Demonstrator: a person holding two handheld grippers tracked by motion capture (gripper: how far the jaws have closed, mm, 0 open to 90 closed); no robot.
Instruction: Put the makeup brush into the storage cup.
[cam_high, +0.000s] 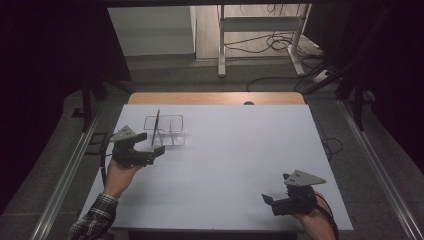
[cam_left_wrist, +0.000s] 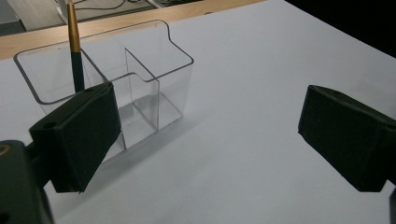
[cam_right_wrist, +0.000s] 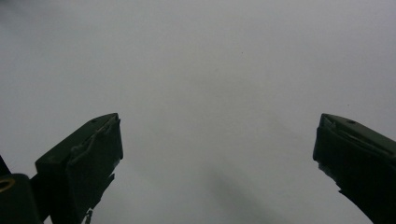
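Clear plastic organizer (cam_left_wrist: 140, 88), several compartments with thin divider walls and a rounded stepped rim, sits on the white counter (cam_high: 235, 165) toward its far-left part. A pen (cam_left_wrist: 74, 51) stands in one back compartment, dark barrel with gold upper part, leaning slightly. Left tool (cam_high: 147, 145) hovers just beside the organizer's near-left side, jaws wide apart, holding nothing; in the left gripper view one jaw overlaps the organizer's near corner, contact unclear. Right tool (cam_high: 272, 200) is well apart at the counter's near-right corner, jaws wide apart, empty, over bare white surface. Wooden counter edge (cam_high: 215, 98) shows beyond the white sheet. Cables (cam_high: 270, 42) lie on the floor behind.
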